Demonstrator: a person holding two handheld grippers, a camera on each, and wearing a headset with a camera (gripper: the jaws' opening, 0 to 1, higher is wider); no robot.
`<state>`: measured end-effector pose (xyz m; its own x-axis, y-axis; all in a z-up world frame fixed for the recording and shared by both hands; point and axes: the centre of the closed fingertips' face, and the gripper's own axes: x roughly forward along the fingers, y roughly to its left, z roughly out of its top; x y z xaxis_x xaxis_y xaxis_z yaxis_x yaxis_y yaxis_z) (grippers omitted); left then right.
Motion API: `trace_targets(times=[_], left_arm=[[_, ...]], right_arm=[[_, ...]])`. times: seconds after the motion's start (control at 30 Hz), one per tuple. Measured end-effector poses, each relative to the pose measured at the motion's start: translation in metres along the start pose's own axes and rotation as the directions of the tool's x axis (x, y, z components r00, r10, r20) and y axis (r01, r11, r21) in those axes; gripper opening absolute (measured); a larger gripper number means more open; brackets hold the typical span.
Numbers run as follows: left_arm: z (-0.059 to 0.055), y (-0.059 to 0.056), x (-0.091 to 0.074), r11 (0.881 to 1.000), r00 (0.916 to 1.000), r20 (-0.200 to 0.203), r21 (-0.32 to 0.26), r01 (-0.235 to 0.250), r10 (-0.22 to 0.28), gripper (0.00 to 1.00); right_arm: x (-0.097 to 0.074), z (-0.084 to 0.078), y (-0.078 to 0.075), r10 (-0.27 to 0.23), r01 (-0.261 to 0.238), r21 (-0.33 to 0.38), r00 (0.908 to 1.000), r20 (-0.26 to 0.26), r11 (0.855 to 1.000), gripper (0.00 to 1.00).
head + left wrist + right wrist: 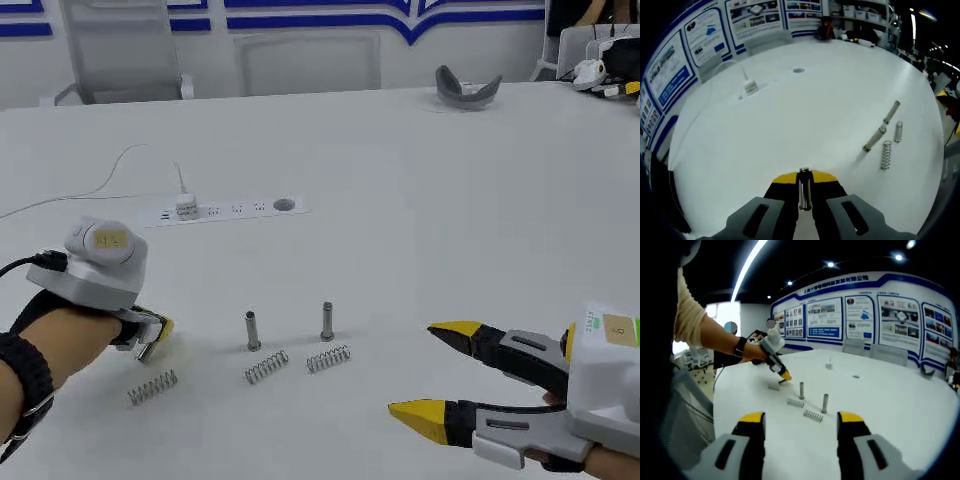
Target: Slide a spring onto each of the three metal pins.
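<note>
— Two pins point(253, 330) stand upright mid-table, a spring point(266, 366) lying at six o'clock of each; a third spring point(152, 387) lies at eight o'clock. And the grippers?
— Left gripper point(151, 340) pinches the third pin point(803, 190); right gripper point(424, 370), at four o'clock, has its jaws spread wide

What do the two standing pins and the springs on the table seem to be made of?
The standing pins look like bare metal, probably steel: dull grey with a light sheen. The springs seem to be thin silvery wire, likely steel too: open coils that catch the light.
</note>
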<state>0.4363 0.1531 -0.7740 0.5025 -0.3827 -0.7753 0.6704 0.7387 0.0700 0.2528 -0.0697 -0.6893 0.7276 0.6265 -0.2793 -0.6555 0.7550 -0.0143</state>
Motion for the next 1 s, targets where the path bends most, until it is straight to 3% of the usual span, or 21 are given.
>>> trace_targets(times=[0.63, 1.0], left_arm=[[-0.002, 0.0, -0.025, 0.998, 0.997, 0.076, -0.057, -0.014, 0.019, 0.08], [-0.003, -0.005, -0.028, 0.994, 0.9939, 0.109, -0.11, -0.002, 0.014, 0.07]], right_arm=[[0.003, 0.003, 0.008, 0.024, -0.024, -0.014, 0.9997, 0.002, 1.0, 0.59], [0.006, 0.002, 0.013, 0.042, -0.043, -0.018, 0.9991, -0.006, 0.999, 0.59]])
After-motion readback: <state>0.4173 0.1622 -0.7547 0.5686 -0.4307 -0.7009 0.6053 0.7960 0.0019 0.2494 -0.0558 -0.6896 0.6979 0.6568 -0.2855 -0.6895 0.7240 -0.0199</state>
